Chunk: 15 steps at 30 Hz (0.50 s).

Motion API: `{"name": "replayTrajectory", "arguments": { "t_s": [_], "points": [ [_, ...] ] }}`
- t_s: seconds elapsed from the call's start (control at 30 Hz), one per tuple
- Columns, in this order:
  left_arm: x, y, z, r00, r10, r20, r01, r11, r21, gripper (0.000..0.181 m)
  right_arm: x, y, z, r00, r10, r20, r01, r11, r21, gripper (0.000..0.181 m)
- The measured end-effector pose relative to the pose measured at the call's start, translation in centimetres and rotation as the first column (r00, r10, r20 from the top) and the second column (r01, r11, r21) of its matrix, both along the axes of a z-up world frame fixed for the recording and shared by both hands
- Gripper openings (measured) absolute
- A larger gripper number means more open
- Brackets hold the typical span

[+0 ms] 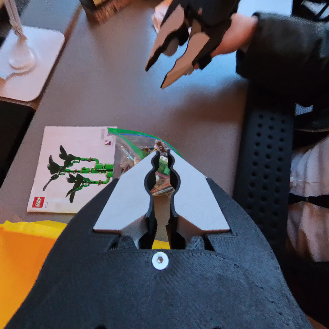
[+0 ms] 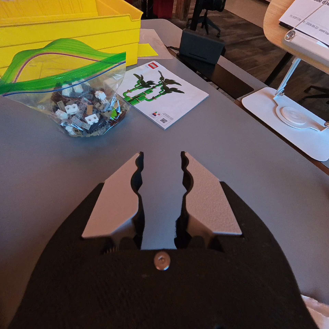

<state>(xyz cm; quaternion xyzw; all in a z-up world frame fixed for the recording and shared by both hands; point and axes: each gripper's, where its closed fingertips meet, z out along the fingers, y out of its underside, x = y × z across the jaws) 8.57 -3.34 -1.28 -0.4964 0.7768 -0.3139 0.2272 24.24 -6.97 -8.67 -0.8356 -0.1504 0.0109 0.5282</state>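
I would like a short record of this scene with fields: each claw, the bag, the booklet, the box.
left claw: nearly closed, empty, above the bag
right claw: open, empty, over bare grey table
bag: clear, green zip top, full of small bricks
booklet: flat on the table, beside the bag
box: yellow, behind the bag

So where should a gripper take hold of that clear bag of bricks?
Probably the green zip band at the top of the bag, coming from above: it stands up clear of the grey table, flat and thin, while the brick-filled belly below is loose and lumpy.
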Motion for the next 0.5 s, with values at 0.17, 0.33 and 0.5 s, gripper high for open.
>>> {"name": "replayTrajectory", "arguments": {
  "t_s": [0.17,0.33,0.5],
  "points": [
    [1.3,0.3,-3.9,0.976,0.048,-0.213,-0.055,0.998,-0.024,0.007,0.1,-0.2,0.6,1.000,-0.001,-0.008,0.002,1.000,0.022,0.041],
    [1.8,1.0,-2.8,0.977,0.067,-0.200,-0.090,0.991,-0.103,0.018,0.0,-0.3,0.7,1.000,0.006,0.007,-0.006,1.000,0.021,0.042],
    [-0.3,8.5,1.2,0.963,0.270,-0.022,-0.270,0.963,0.007,0.021,0.0,-0.3,0.8,1.000,0.007,0.018,-0.007,1.000,0.023,0.042]
  ]
}}
